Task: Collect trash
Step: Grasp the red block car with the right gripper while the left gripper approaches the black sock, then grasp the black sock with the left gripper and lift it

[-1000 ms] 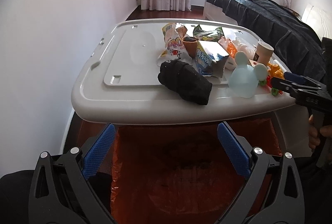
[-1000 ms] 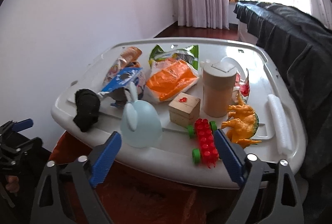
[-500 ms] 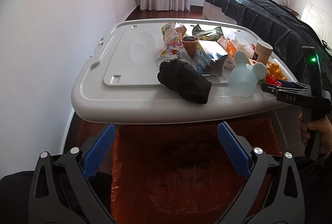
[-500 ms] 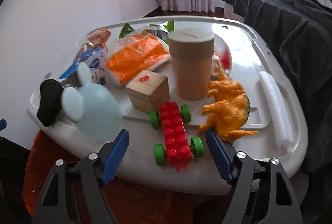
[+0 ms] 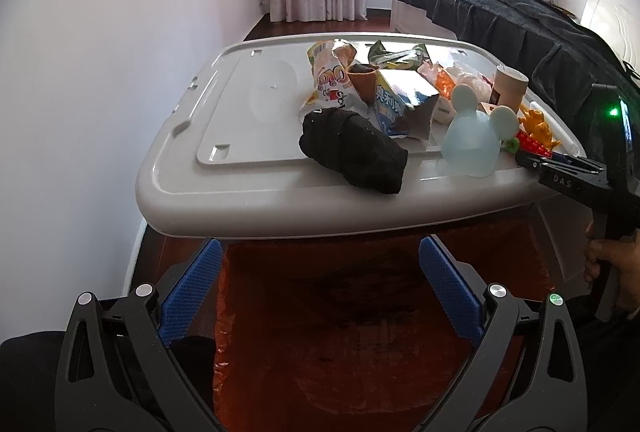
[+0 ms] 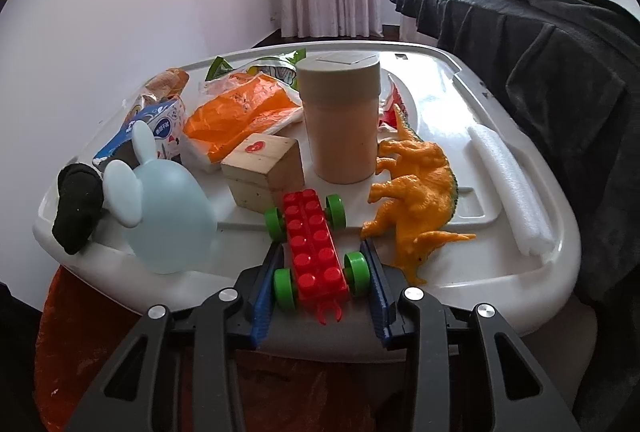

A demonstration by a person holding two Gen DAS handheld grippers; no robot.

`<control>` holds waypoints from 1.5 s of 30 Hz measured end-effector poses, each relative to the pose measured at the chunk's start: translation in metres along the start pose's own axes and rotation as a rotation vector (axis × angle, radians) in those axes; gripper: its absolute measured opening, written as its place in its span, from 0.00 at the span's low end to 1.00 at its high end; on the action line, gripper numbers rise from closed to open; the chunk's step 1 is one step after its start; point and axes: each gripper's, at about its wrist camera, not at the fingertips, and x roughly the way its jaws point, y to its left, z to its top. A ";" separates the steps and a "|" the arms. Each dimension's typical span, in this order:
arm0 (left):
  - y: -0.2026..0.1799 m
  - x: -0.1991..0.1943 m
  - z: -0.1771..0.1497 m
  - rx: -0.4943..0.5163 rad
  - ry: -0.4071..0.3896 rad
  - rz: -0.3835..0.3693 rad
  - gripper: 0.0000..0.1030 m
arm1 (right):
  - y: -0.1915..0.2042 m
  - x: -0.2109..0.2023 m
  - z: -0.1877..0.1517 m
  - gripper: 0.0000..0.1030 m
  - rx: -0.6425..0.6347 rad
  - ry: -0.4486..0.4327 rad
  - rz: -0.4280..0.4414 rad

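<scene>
A white bin lid (image 5: pixel 240 136) (image 6: pixel 492 264) holds toys and trash. My right gripper (image 6: pixel 320 272) has its blue pads against the green wheels of a red brick car (image 6: pixel 316 244) at the lid's near edge. Trash lies behind it: an orange wrapper (image 6: pixel 240 112), a blue carton (image 6: pixel 156 124) (image 5: pixel 400 100), a green packet (image 6: pixel 280 66) and a snack bag (image 5: pixel 332 80). My left gripper (image 5: pixel 320 296) is open and empty, low over an orange trash bag (image 5: pixel 360 332) in front of the lid.
On the lid also stand a tan cylinder cup (image 6: pixel 340 120), a wooden block (image 6: pixel 264 168), an orange dinosaur (image 6: pixel 416 192), a pale blue mouse-eared dome (image 6: pixel 164 216), a black sock (image 5: pixel 352 152) and a white foam strip (image 6: pixel 508 184). A dark-covered bed (image 6: pixel 540 44) is at right.
My right gripper moved forward to the red brick car and narrowed its jaws around it. My left gripper stayed still and open.
</scene>
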 end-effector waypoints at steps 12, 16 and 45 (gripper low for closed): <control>0.004 0.026 0.026 -0.139 -0.002 -0.055 0.94 | -0.008 -0.091 0.006 0.38 0.200 -0.146 0.118; -0.010 0.048 0.053 -0.208 0.002 -0.029 0.94 | -0.004 -0.086 0.007 0.38 0.185 -0.139 0.129; -0.023 -0.008 0.047 -0.022 -0.101 0.011 0.42 | 0.018 -0.092 0.012 0.38 0.148 -0.130 0.186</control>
